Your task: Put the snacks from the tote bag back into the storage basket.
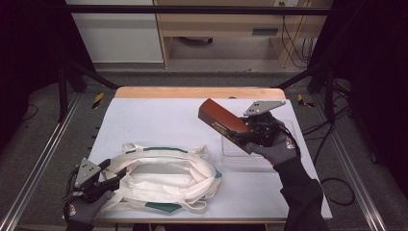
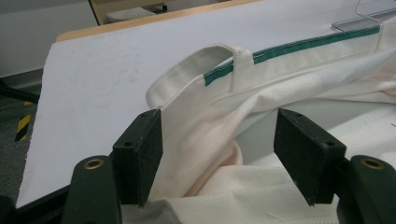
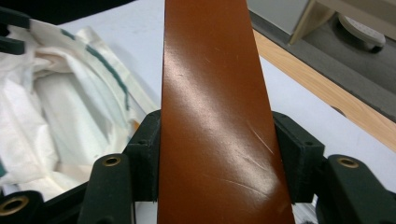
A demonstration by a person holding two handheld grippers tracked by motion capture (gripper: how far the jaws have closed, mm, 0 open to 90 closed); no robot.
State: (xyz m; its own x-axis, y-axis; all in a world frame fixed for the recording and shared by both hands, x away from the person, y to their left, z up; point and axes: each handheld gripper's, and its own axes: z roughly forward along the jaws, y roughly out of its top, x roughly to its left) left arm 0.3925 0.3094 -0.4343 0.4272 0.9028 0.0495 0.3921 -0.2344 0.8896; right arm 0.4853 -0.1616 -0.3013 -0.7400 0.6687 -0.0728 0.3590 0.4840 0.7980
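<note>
The right tongs clamp a long reddish-brown box, both pads pressed flat against its sides, and hold it tilted in the air above the right half of the table. A small label runs along the box's edge, too small to read. A clear tray lies under it. At the near left, the left tongs stand wide around the rim of a cream tote bag with green trim; one pad touches the cloth.
</note>
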